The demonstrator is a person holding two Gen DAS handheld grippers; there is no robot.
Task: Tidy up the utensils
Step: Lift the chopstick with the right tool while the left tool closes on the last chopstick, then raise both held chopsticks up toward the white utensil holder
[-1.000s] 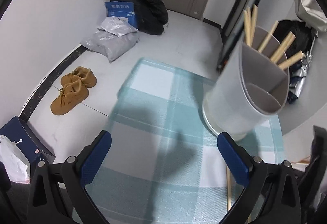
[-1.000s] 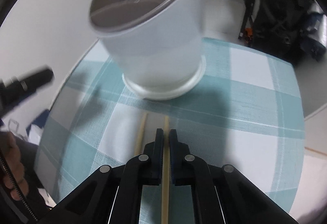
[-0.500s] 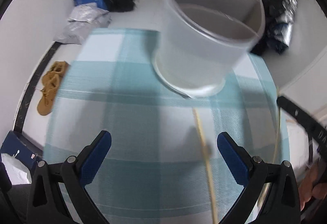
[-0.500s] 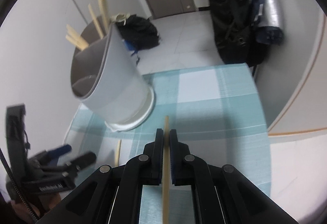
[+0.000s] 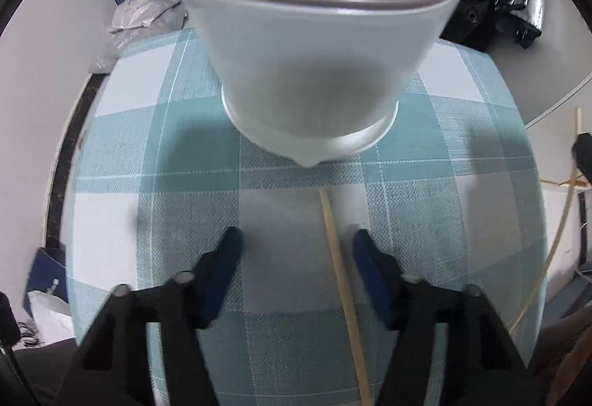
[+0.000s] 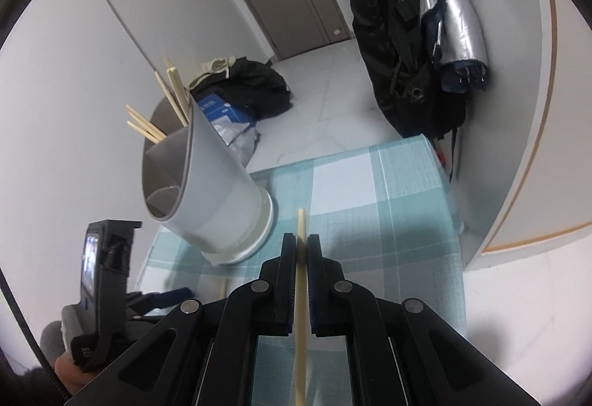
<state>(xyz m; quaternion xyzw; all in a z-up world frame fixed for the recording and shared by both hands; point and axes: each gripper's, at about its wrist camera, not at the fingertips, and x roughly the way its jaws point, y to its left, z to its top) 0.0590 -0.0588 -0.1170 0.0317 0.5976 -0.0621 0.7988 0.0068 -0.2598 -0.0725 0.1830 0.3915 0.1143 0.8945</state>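
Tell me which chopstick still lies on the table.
The chopstick between the closing left gripper; another is clamped in the right gripper, the rest stand in the holder.

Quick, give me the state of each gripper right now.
Left gripper: jaws closing around the chopstick on the tablecloth, pads not yet on it.
Right gripper: shut on a lifted chopstick.

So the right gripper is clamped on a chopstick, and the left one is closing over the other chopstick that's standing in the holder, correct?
Not quite. The left gripper is closing over a chopstick lying flat on the checked cloth, in front of the holder, as the left wrist view shows. The right gripper is indeed clamped on its chopstick.
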